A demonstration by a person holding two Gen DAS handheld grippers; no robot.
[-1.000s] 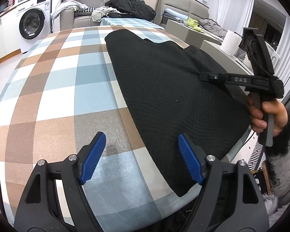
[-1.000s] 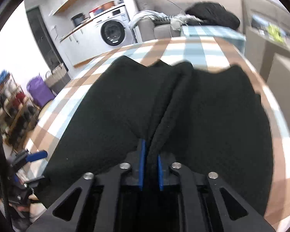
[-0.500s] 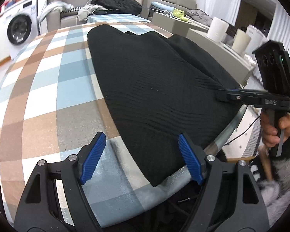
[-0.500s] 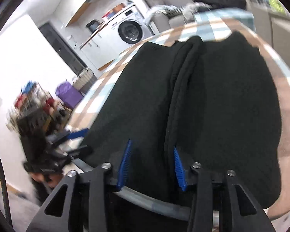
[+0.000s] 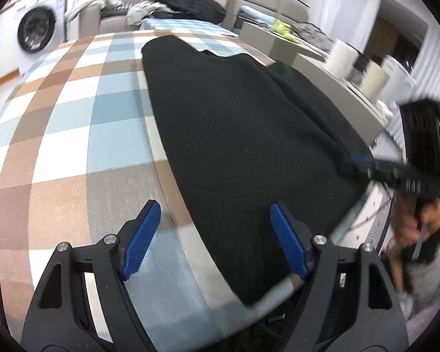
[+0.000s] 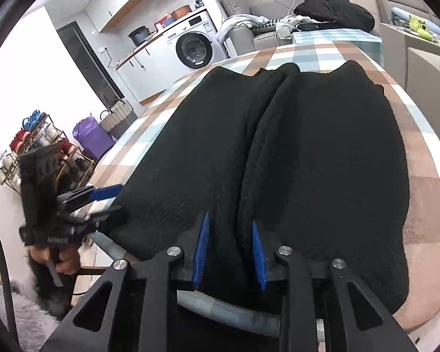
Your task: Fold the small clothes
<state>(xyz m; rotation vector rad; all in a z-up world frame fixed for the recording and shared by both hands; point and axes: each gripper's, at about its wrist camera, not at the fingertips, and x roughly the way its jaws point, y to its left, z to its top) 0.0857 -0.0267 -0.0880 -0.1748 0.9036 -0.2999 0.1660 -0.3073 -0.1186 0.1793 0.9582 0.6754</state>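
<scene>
Checked blue, brown and white cloth covers the desk, with a black knit garment spread from its near rim toward 12 o'clock. Nearest, the left gripper stands with jaws wide, empty, over the hem corner. At 3 o'clock the right gripper has narrow, closing jaws astride a raised ridge. Closing there could bunch both layers, or drag the overhanging hem off.

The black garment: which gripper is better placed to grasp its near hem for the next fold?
Probably right. The right gripper straddles the raised fold of the black garment at the hem, its jaws closing. The left gripper hangs wide open over the garment's side edge.
</scene>
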